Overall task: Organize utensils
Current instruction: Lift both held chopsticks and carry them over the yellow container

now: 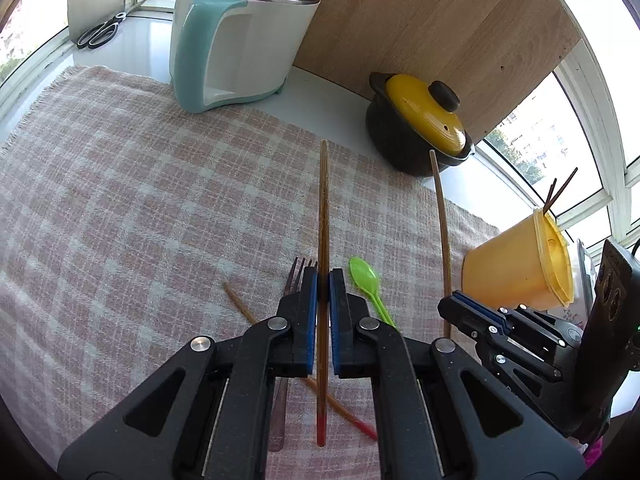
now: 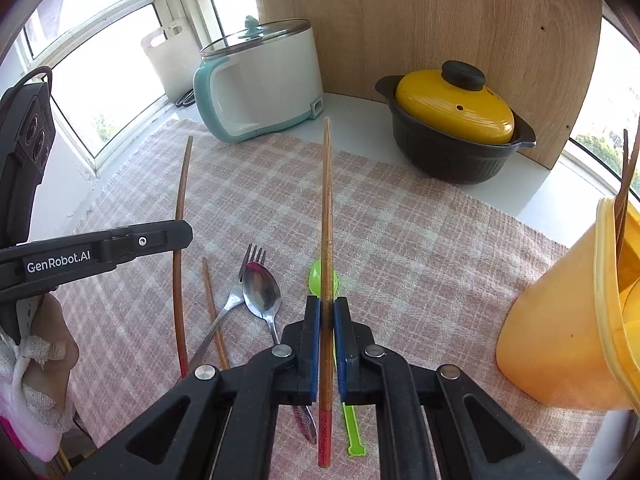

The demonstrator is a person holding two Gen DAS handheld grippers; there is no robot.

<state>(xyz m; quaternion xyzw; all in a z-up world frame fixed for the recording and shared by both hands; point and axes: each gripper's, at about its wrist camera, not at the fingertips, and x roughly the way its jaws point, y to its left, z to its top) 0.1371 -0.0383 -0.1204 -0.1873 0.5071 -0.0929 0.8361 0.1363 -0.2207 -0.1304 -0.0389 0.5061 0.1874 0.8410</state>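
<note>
My left gripper [image 1: 323, 280] is shut on a wooden chopstick [image 1: 323, 208] with a red end, held above the cloth. My right gripper [image 2: 327, 308] is shut on another wooden chopstick [image 2: 327, 200], also red at its end. On the checked cloth lie a metal fork [image 2: 224, 312], a metal spoon [image 2: 262, 292], a green plastic spoon [image 2: 318, 276] and one more chopstick [image 2: 214, 316]. The yellow holder cup [image 2: 568, 328] stands at the right with chopsticks in it. In the left view my right gripper [image 1: 472, 312] shows beside the cup [image 1: 516, 264].
A white and teal electric cooker [image 2: 264, 84] stands at the back left and a black pot with a yellow lid [image 2: 452, 120] at the back right, against a wooden board [image 2: 440, 20]. Scissors [image 1: 100, 32] lie on the sill. Windows surround the counter.
</note>
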